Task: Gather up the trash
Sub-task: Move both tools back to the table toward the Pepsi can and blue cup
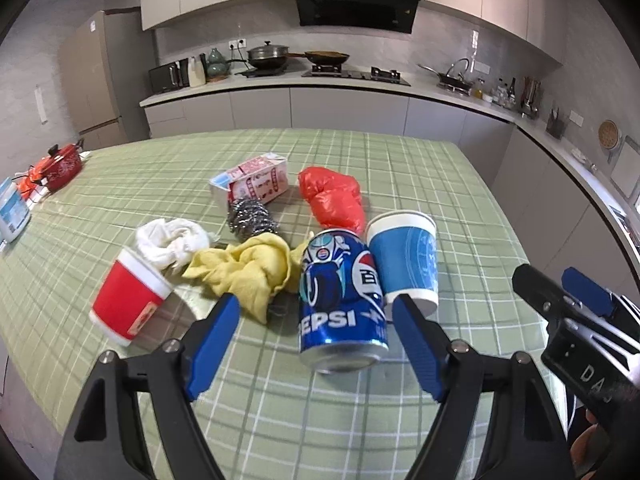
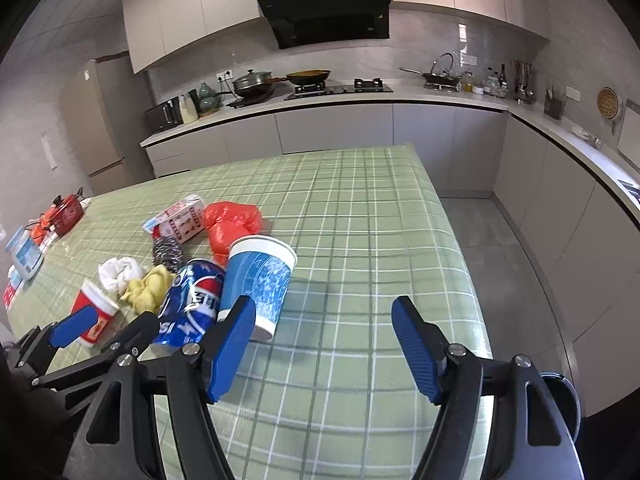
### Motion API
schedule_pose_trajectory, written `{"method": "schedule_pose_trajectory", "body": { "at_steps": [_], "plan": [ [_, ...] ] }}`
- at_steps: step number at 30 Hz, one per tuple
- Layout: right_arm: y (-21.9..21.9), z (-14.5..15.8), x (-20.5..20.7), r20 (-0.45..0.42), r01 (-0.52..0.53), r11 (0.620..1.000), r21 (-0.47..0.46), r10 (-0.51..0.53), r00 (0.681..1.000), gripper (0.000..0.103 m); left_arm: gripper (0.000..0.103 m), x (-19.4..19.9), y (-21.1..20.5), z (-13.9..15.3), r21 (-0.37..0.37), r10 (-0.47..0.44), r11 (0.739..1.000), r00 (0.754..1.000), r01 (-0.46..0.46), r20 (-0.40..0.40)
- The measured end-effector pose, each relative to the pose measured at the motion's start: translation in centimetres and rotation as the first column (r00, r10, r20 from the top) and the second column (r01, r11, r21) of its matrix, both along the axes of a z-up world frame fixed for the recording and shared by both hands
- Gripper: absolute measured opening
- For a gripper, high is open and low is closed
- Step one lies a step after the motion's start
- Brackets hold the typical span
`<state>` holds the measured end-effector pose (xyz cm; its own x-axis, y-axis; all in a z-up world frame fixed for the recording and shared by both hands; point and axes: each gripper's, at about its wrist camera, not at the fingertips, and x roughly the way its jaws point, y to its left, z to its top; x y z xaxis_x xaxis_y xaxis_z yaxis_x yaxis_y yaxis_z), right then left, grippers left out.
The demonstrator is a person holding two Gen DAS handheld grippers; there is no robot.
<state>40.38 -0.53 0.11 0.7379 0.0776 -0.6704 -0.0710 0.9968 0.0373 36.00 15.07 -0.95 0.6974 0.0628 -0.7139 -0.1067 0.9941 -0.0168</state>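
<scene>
On the green checked tablecloth lies a cluster of trash: a blue Pepsi can, a blue paper cup, a tilted red cup, a yellow cloth, a white crumpled tissue, a steel scourer, a pink carton and a red plastic bag. My left gripper is open, its pads on either side of the can without touching it. My right gripper is open over bare cloth, just right of the blue cup.
A red pot and a white-and-blue container stand at the table's far left. The table's right edge drops to a grey floor. A dark round bin rim shows at lower right. Kitchen counters run behind.
</scene>
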Motion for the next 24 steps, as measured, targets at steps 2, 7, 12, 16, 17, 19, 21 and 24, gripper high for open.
{"method": "schedule_pose_trajectory", "body": {
  "at_steps": [2,7,12,16,17,19,21,24],
  "plan": [
    [0.2,-0.2,0.7,-0.007,0.016,1.0,-0.003,-0.016,1.0,0.073,0.08,0.7,0.2,-0.3,-0.001,-0.013,1.0,1.0,0.013,-0.014],
    [0.7,-0.8,2.0,-0.022,0.041,0.999,-0.013,-0.041,0.999,0.073,0.08,1.9,0.4,-0.8,-0.002,-0.034,0.999,0.999,0.034,-0.028],
    [0.8,-1.6,3.2,-0.044,0.06,0.998,-0.018,-0.061,0.997,0.073,0.08,2.8,0.5,-1.5,-0.013,-0.05,0.999,0.997,0.049,-0.051],
    [1.1,-1.9,3.8,-0.051,0.058,0.998,-0.024,-0.059,0.997,0.073,0.08,3.5,0.5,-2.1,-0.03,-0.063,0.998,0.995,0.061,-0.072],
    [1.1,-1.9,3.8,-0.051,0.058,0.998,-0.026,-0.059,0.997,0.073,0.08,3.7,0.4,-2.2,-0.03,-0.068,0.997,0.995,0.066,-0.075],
    [1.2,-2.1,4.1,-0.056,0.058,0.998,-0.027,-0.06,0.997,0.073,0.08,3.9,0.3,-2.5,-0.031,-0.076,0.997,0.994,0.074,-0.079],
    [1.2,-2.2,4.4,-0.059,0.061,0.998,-0.028,-0.063,0.996,0.073,0.08,4.1,0.1,-2.7,-0.034,-0.081,0.996,0.993,0.078,-0.081],
    [1.3,-2.4,4.9,-0.064,0.062,0.998,-0.027,-0.063,0.996,0.073,0.08,4.4,0.0,-3.1,-0.034,-0.089,0.996,0.991,0.086,-0.098]
  ]
}}
